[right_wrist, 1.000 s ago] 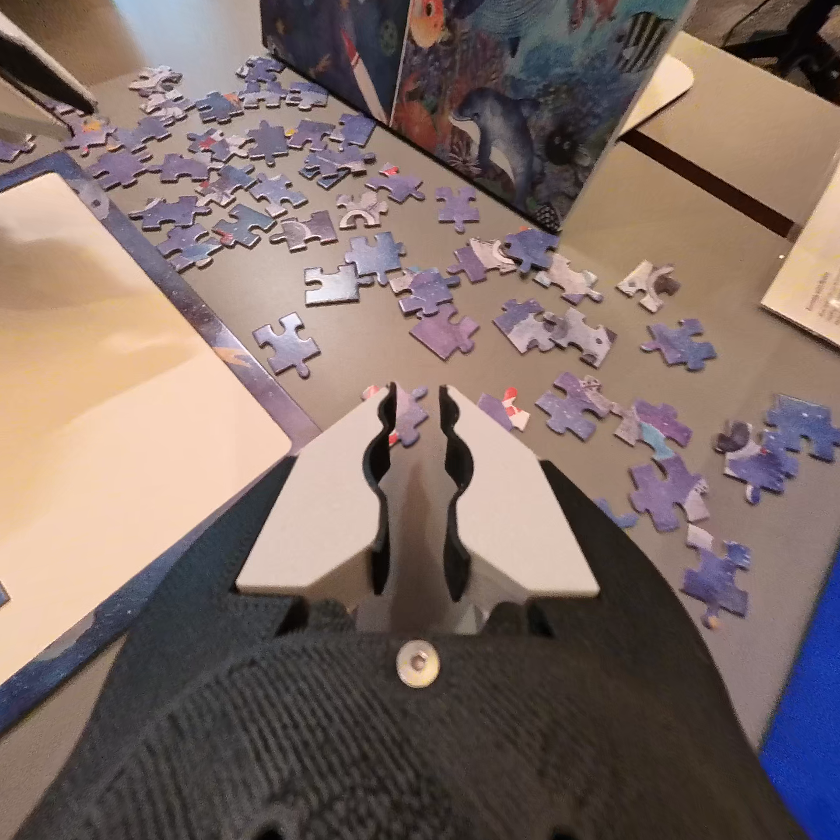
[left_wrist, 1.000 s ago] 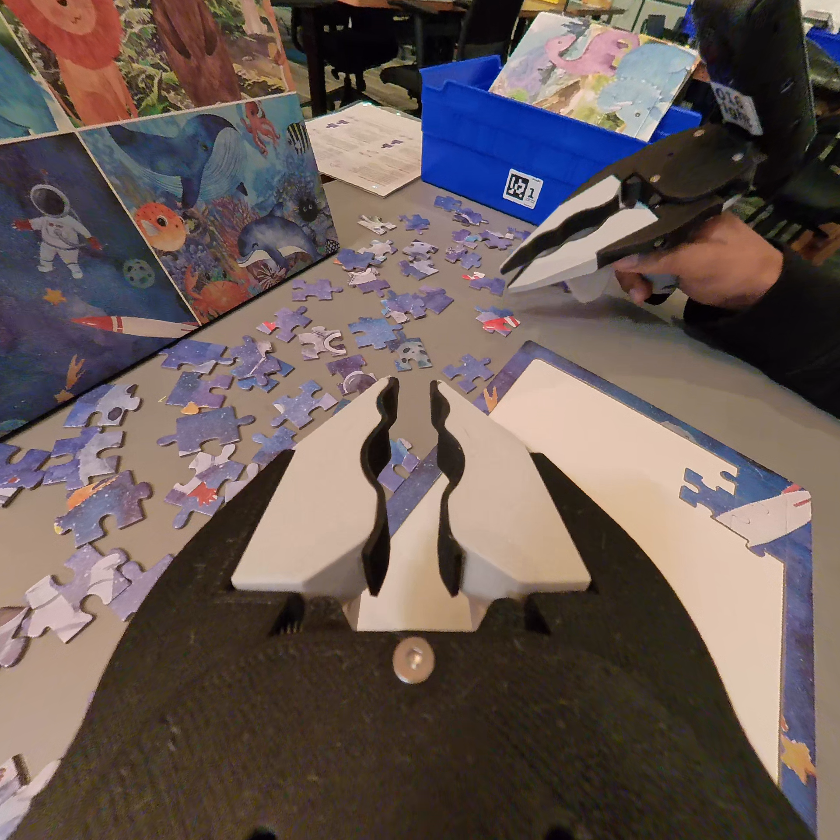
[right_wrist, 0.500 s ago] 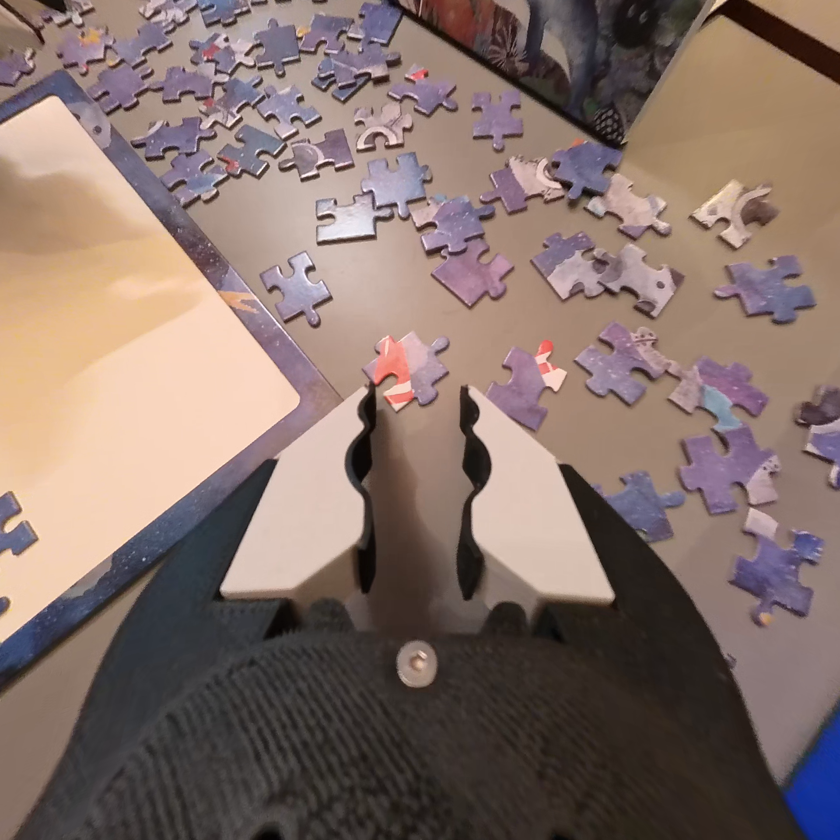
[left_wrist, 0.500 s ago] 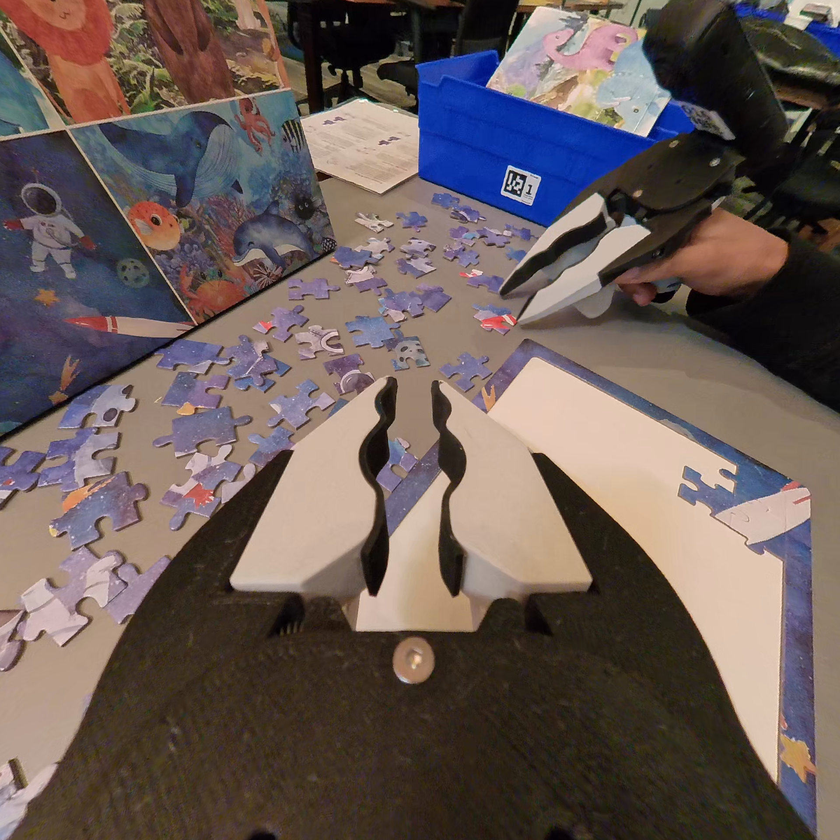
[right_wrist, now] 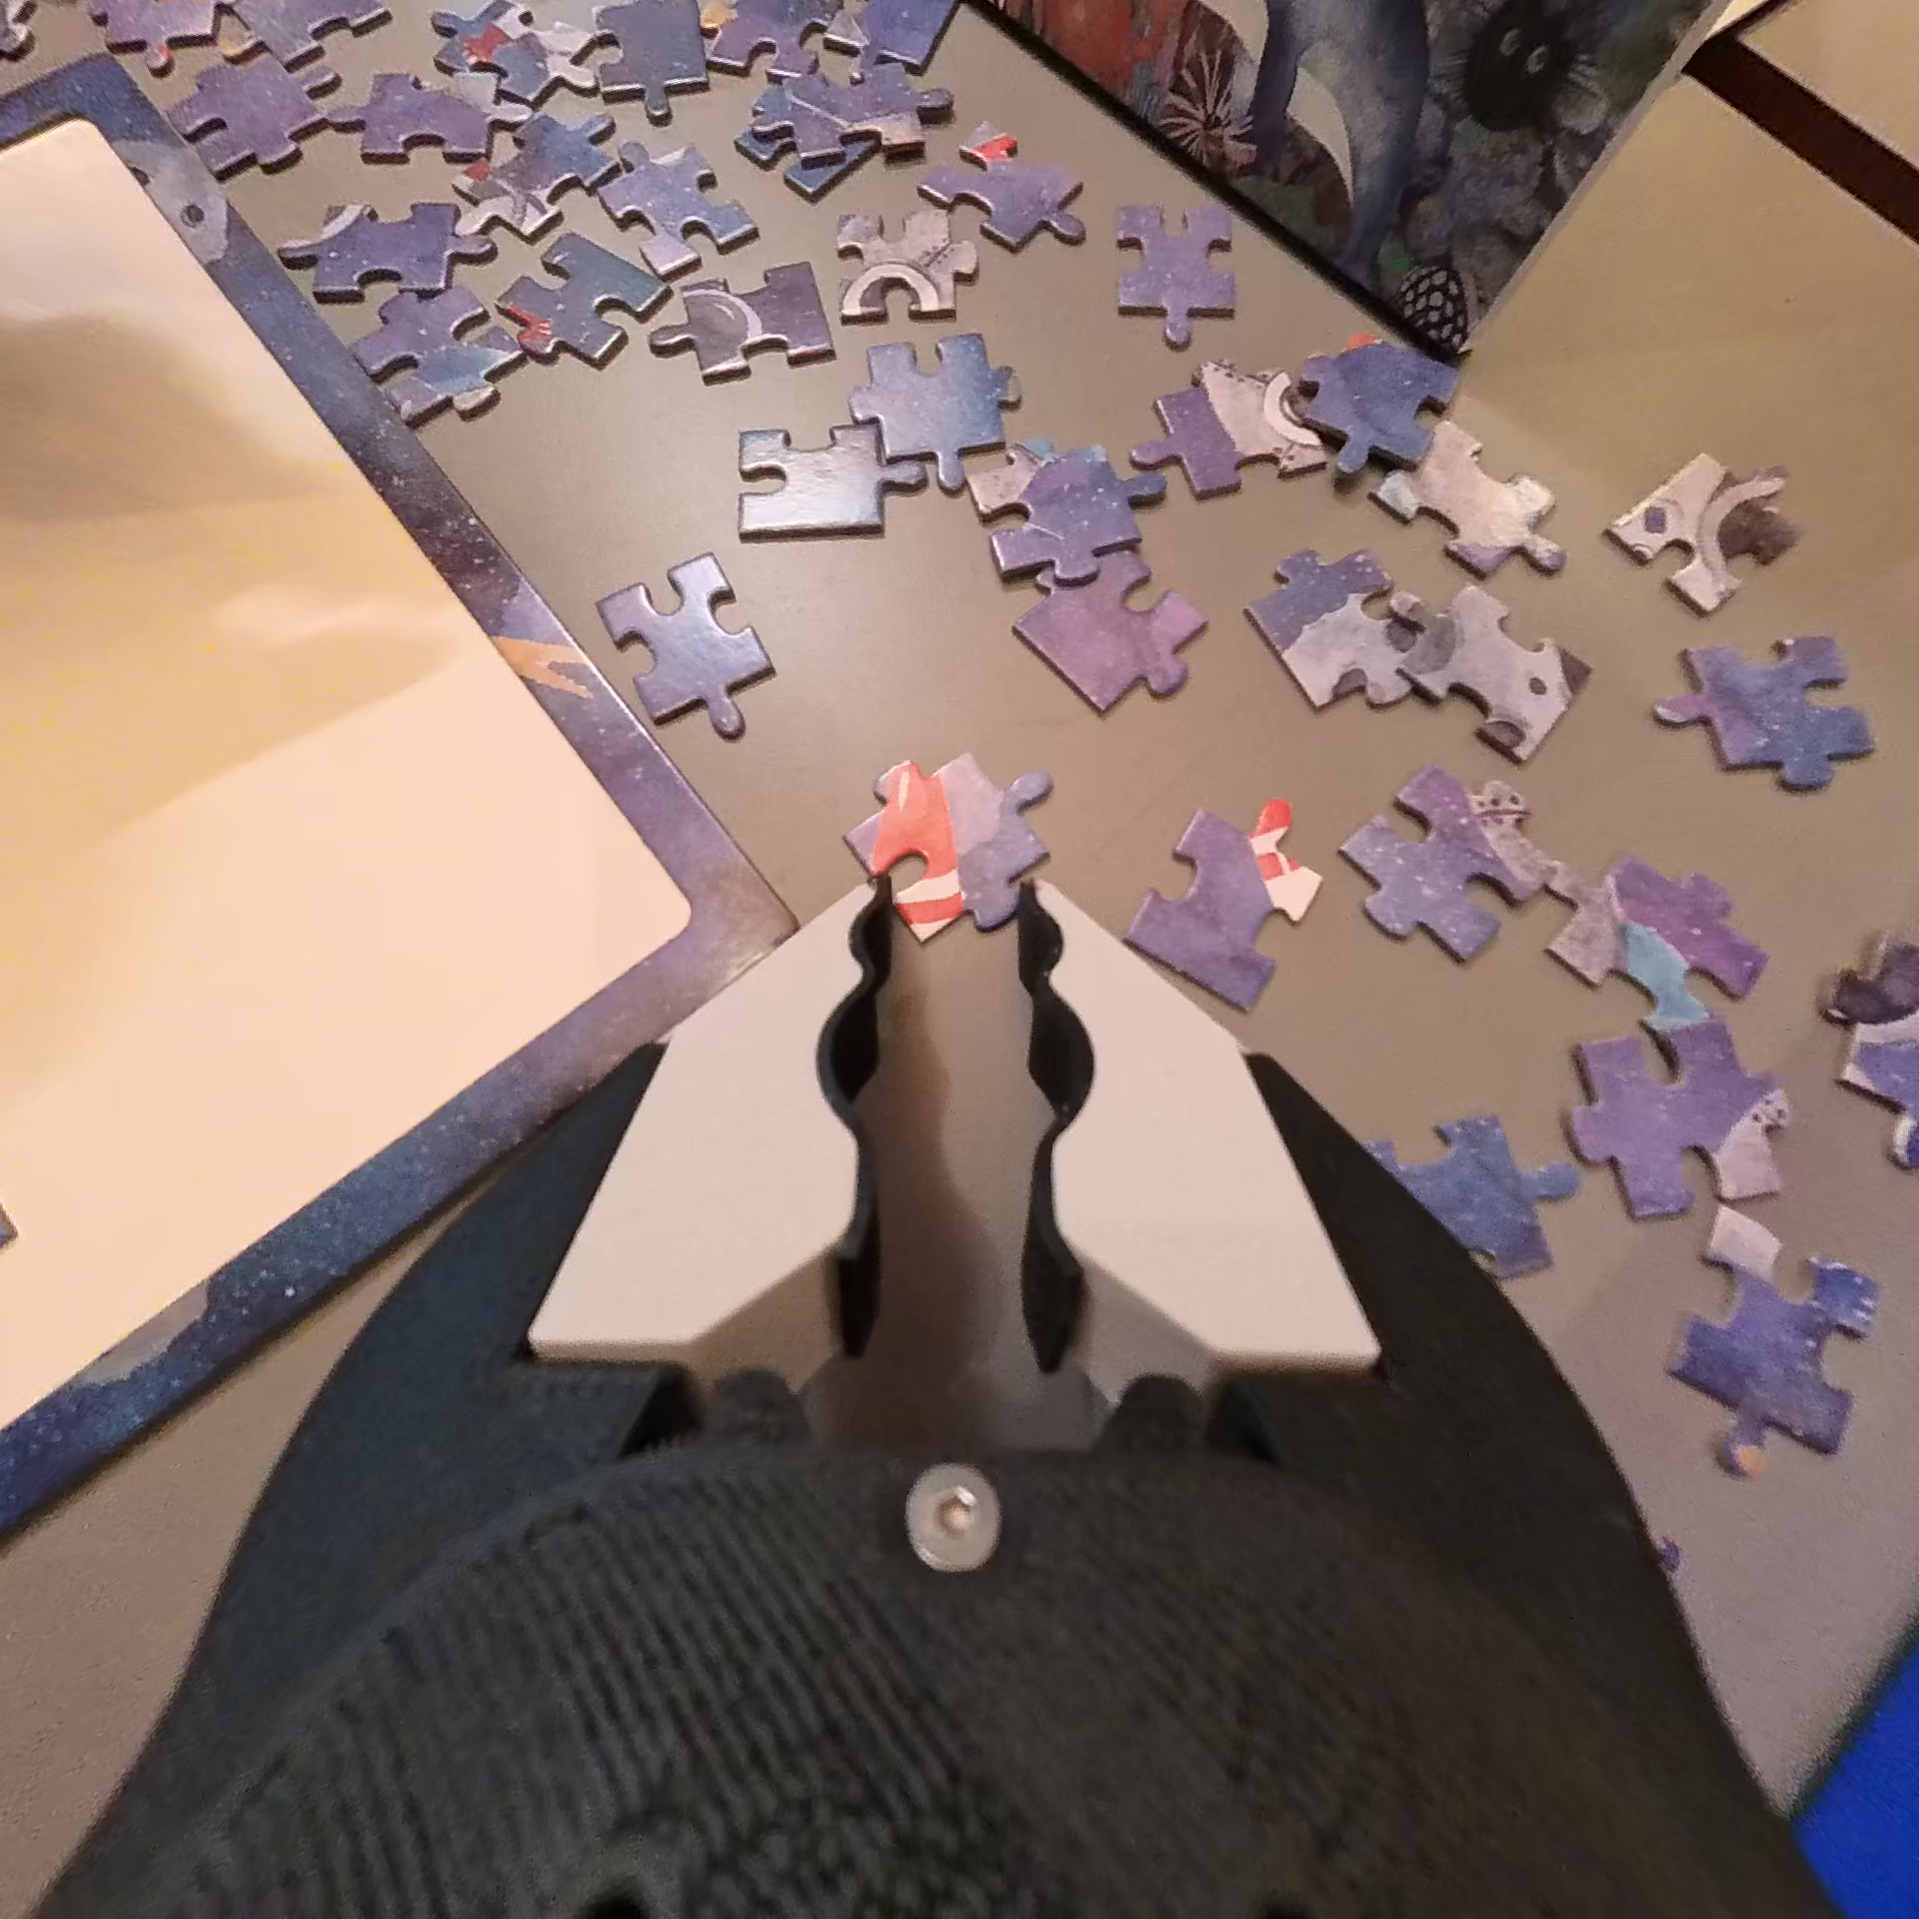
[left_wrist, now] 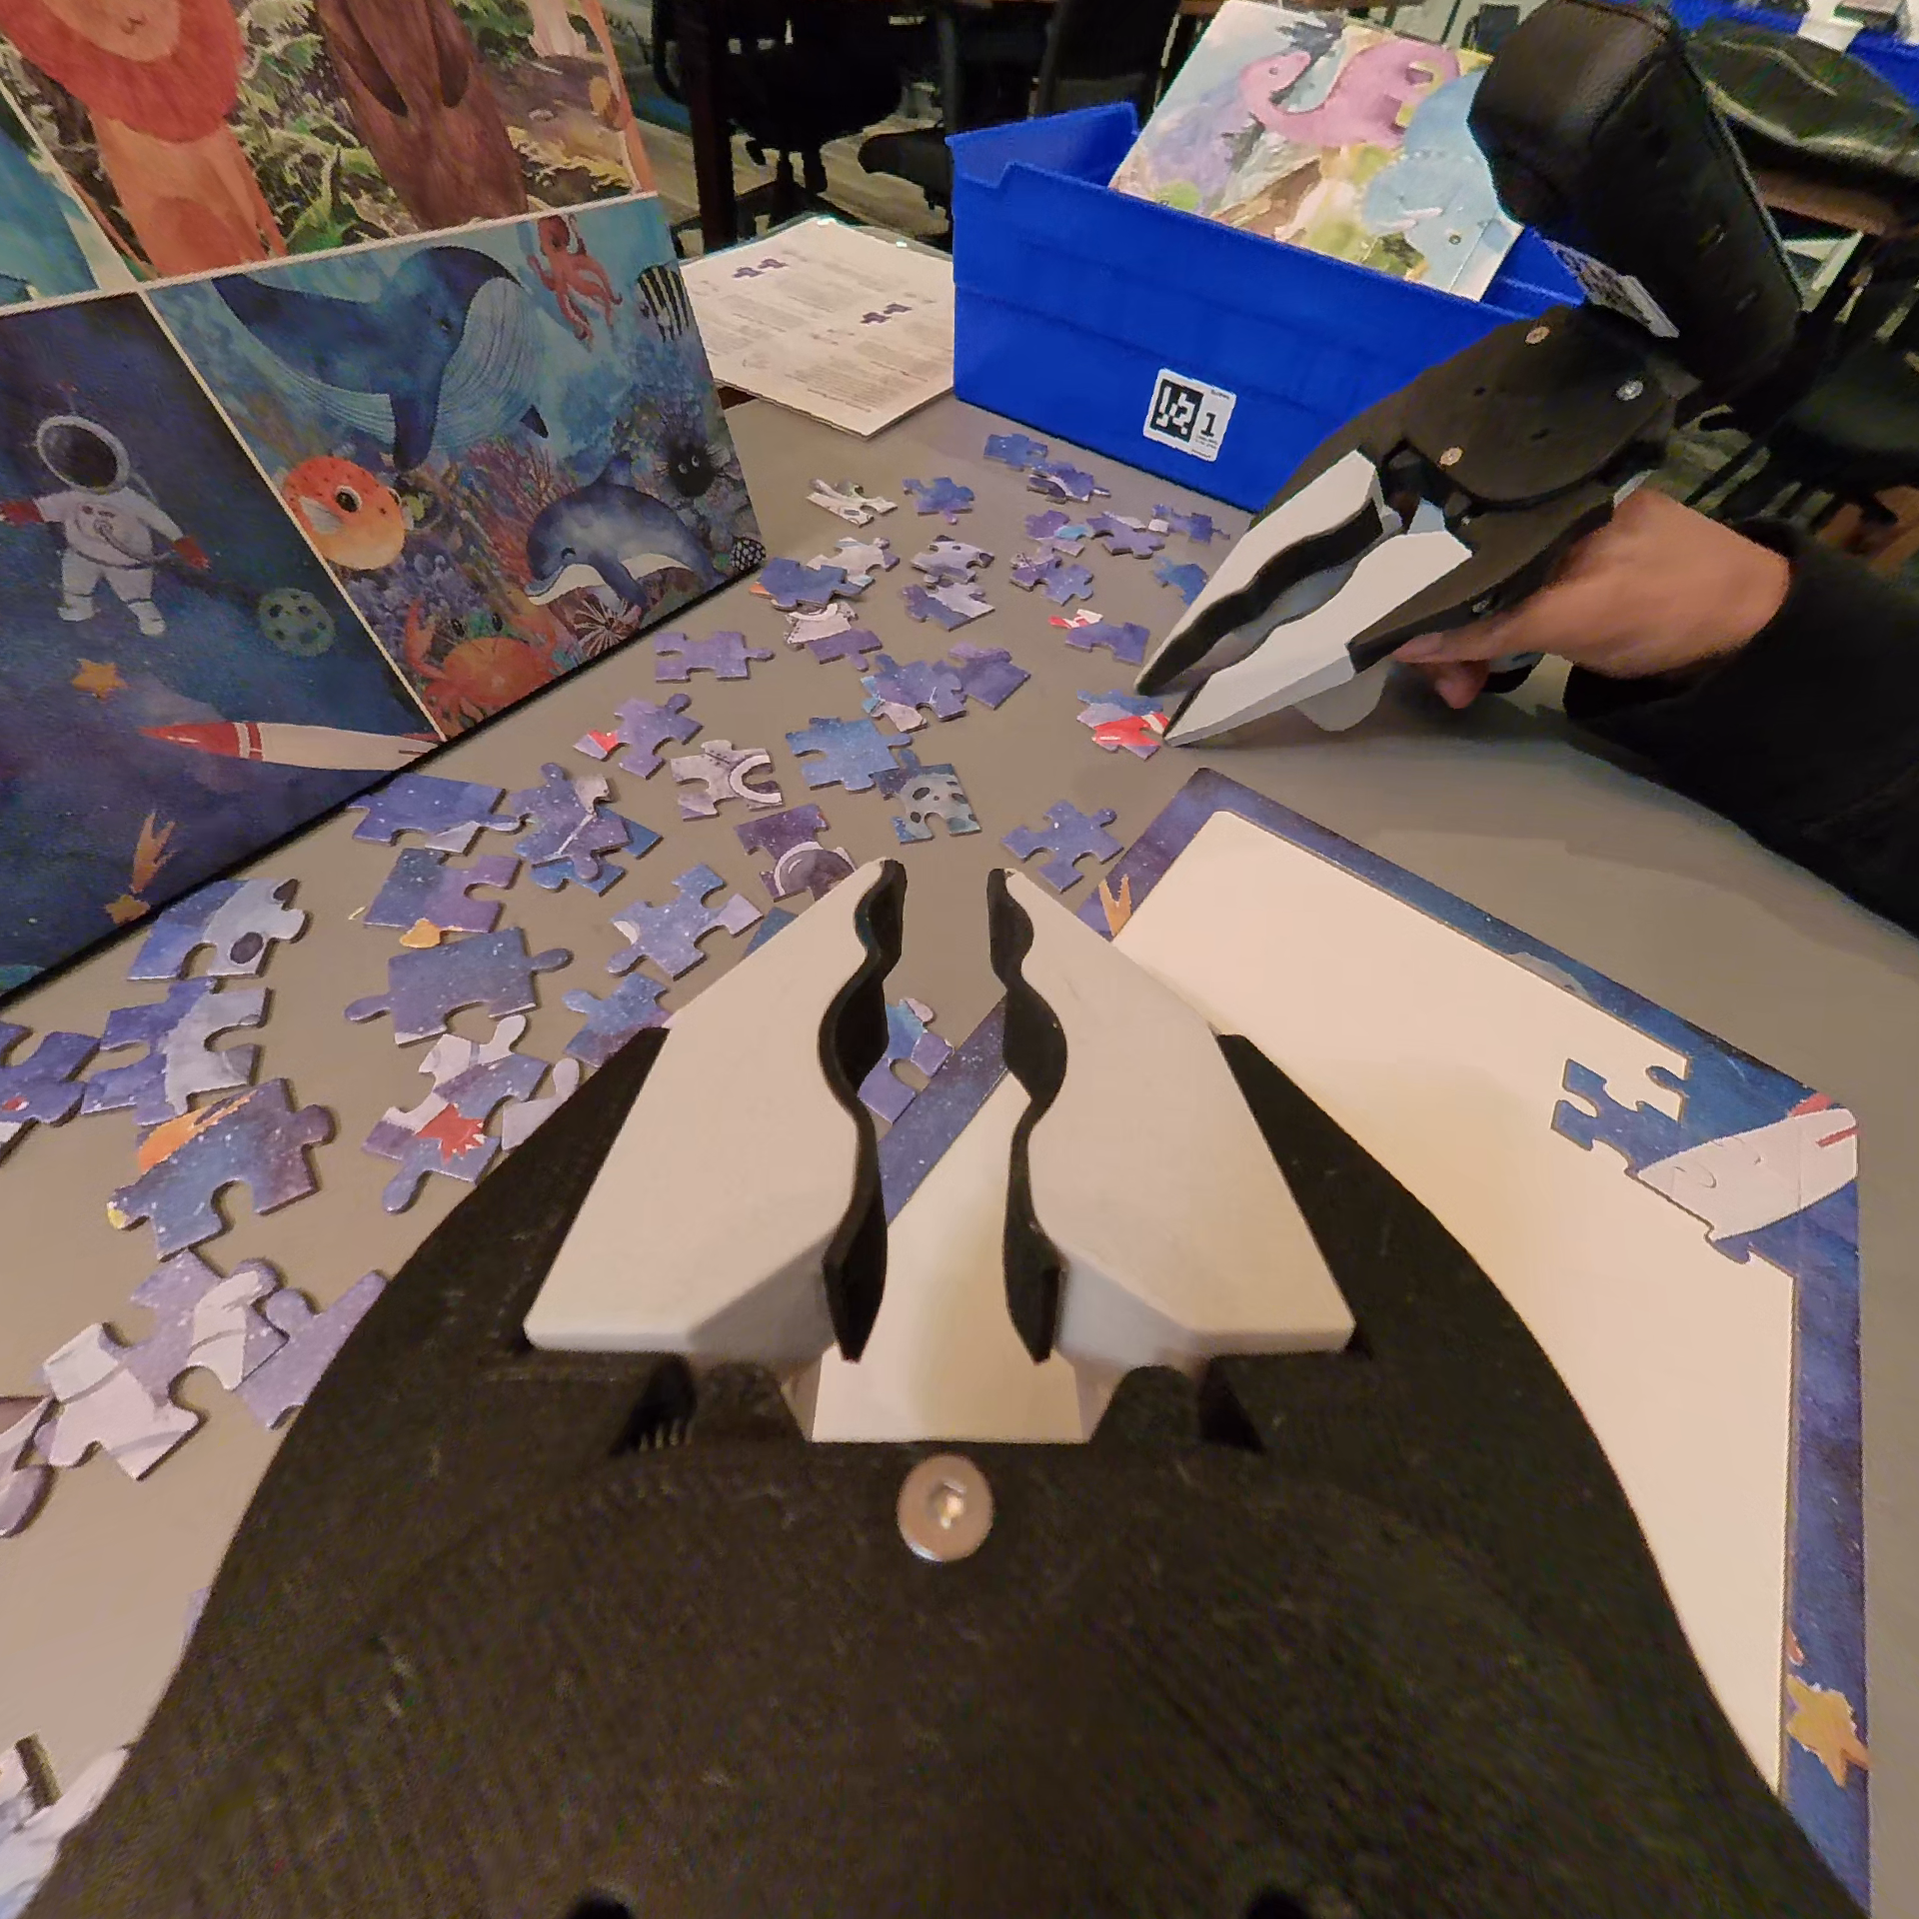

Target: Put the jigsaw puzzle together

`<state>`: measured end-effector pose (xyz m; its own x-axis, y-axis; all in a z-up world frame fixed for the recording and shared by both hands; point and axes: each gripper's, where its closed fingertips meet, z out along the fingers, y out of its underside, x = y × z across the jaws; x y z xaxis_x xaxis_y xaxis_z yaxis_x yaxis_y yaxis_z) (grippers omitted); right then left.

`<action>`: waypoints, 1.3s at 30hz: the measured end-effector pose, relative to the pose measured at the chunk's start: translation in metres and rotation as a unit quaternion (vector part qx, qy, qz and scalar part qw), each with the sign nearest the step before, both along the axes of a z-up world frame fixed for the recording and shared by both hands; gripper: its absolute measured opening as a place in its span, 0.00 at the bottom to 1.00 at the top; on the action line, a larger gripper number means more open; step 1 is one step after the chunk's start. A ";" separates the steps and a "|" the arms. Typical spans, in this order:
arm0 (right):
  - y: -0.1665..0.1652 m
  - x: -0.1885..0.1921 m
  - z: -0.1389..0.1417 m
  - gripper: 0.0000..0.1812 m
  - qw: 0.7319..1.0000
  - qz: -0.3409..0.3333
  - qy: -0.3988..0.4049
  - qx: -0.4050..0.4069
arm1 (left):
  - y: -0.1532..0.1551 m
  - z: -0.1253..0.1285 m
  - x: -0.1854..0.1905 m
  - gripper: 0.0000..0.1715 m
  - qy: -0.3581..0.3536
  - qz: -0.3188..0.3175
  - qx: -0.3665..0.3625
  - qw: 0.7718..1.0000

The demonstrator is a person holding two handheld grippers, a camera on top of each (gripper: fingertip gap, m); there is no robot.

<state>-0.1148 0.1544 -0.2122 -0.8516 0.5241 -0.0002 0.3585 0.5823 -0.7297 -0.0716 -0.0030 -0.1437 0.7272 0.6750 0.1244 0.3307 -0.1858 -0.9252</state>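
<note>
A puzzle frame tray [left_wrist: 1475, 1049] with a blue starry border and a cream inside lies on the grey table; it also shows in the right wrist view [right_wrist: 312, 665]. A few pieces sit joined in its right edge [left_wrist: 1713, 1142]. Many loose blue-purple pieces [left_wrist: 457, 987] are scattered left of and beyond it. My right gripper [right_wrist: 953, 885] is open, its tips at the near edge of a red-and-purple piece [right_wrist: 950, 836], also seen in the left wrist view [left_wrist: 1122, 722]. My left gripper [left_wrist: 943, 872] is open and empty, above the tray's far-left corner.
Picture boards with sea and space scenes [left_wrist: 363, 488] stand at the left. A blue bin [left_wrist: 1090, 301] holding another picture board stands at the back, beside a paper sheet [left_wrist: 820, 322]. A hand and dark sleeve [left_wrist: 1661, 613] hold the right gripper. One gripper's finger ends stand about 20 cm off the other's.
My right gripper has come down and forward to the red-and-purple piece, and its jaws have opened wider. My left gripper has hardly moved.
</note>
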 end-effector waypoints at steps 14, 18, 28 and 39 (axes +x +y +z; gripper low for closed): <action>-0.002 0.001 0.006 0.07 1.000 0.007 0.006 -0.012 | 0.001 -0.001 0.000 0.09 0.000 -0.002 -0.002 1.000; -0.004 0.001 0.006 0.09 1.000 0.006 0.006 -0.018 | 0.001 -0.001 0.001 0.10 0.000 -0.002 -0.003 1.000; -0.013 0.002 0.001 0.20 1.000 0.011 0.007 -0.018 | 0.002 -0.002 0.001 0.10 0.000 -0.003 -0.004 1.000; 0.004 -0.017 0.001 0.17 0.999 -0.042 0.030 0.000 | 0.002 -0.002 0.000 0.10 -0.001 -0.004 -0.004 1.000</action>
<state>-0.1314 0.1584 -0.2111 -0.8037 0.5930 0.0494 0.3615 0.5524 -0.7512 -0.0711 -0.0006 -0.1456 0.7322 0.6705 0.1199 0.3311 -0.1965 -0.9229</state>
